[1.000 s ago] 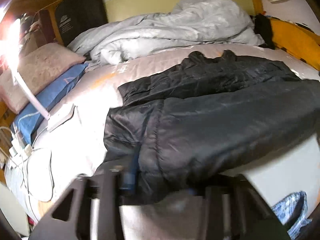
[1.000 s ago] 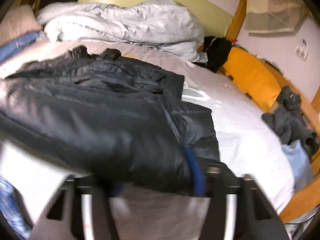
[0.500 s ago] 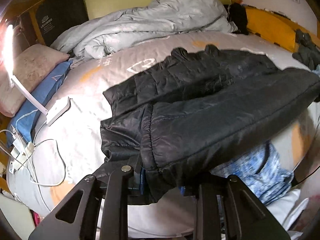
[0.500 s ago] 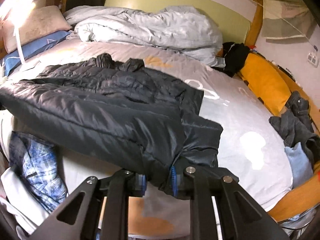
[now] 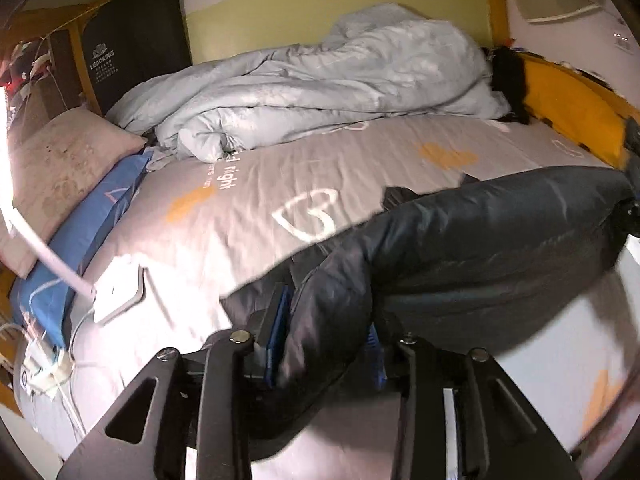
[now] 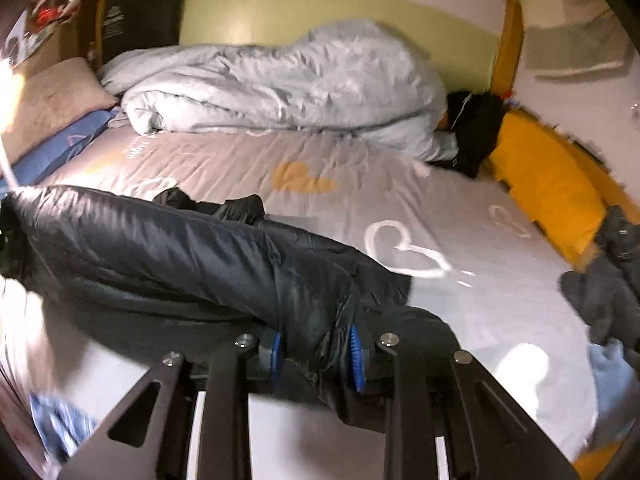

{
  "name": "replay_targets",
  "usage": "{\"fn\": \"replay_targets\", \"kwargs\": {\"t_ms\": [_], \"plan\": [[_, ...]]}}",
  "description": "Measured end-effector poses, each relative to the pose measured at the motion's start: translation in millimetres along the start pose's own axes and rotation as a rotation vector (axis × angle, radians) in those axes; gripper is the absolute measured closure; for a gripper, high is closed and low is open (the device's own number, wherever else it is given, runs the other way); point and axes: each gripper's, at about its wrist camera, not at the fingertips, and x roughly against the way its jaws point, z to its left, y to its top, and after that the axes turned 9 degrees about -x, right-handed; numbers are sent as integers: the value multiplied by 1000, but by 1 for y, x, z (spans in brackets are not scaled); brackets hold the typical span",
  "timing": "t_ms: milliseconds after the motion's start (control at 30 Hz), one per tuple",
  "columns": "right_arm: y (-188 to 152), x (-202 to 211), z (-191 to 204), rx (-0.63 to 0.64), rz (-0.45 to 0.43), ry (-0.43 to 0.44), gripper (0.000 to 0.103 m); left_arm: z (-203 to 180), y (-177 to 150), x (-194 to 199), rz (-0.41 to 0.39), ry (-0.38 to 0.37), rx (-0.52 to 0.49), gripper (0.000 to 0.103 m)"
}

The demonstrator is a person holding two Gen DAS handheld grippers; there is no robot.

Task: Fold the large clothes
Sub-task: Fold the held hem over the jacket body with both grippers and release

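- The black puffer jacket hangs stretched between the two tongs, low across both frames, lifted over the near half of the bed.
- Left tongs: its jaws have just been opening wider, yet a bunched fold of jacket sits pinched between the blue pads.
- Right tongs: jaws likewise just eased apart, blue pads pressing on a thick wad of jacket.
- A rumpled pale duvet lies along the top of the frame; a yellow cushion is at right.
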Motion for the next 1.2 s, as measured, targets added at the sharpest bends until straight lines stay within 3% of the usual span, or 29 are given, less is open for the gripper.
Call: {"fn": "replay_targets", "kwargs": {"t_ms": [167, 233, 300, 367, 467, 533, 667, 733, 833, 1033, 1133, 1200], "plan": [[28, -56, 2, 1, 42, -6, 73, 8, 22, -61, 41, 0, 37, 63], [29, -66, 3, 13, 28, -20, 69, 10, 22, -77, 43, 12, 42, 54], [27, -74, 4, 23, 0, -41, 60, 12, 19, -88, 30, 44, 36, 41], [25, -76, -1, 21, -29, -74, 34, 14, 14, -91, 4, 78, 35, 28], [26, -69, -15, -24, -98, -100, 11, 27, 13, -80, -68, 82, 74, 20], [26, -54, -27, -70, -164, -119, 0, 37, 14, -61, -142, 92, 115, 8], [27, -20, -45, -159, -297, -132, 0, 50, 9, -15, -302, 93, 174, 0], [27, -5, -52, -195, -320, -84, 0, 52, 5, 2, -323, 74, 189, 0], [28, 0, -49, -187, -260, 6, 0, 49, 0, 11, -292, -9, 184, 0], [1, -32, -20, -109, 37, 140, 0, 19, -20, -20, -54, -165, 186, 0], [-18, -51, -9, -72, 151, 132, 0, 5, -30, -48, 107, -173, 147, 0], [-23, -63, -6, -50, 182, 111, 0, 0, -33, -60, 135, -162, 128, 0]]}}
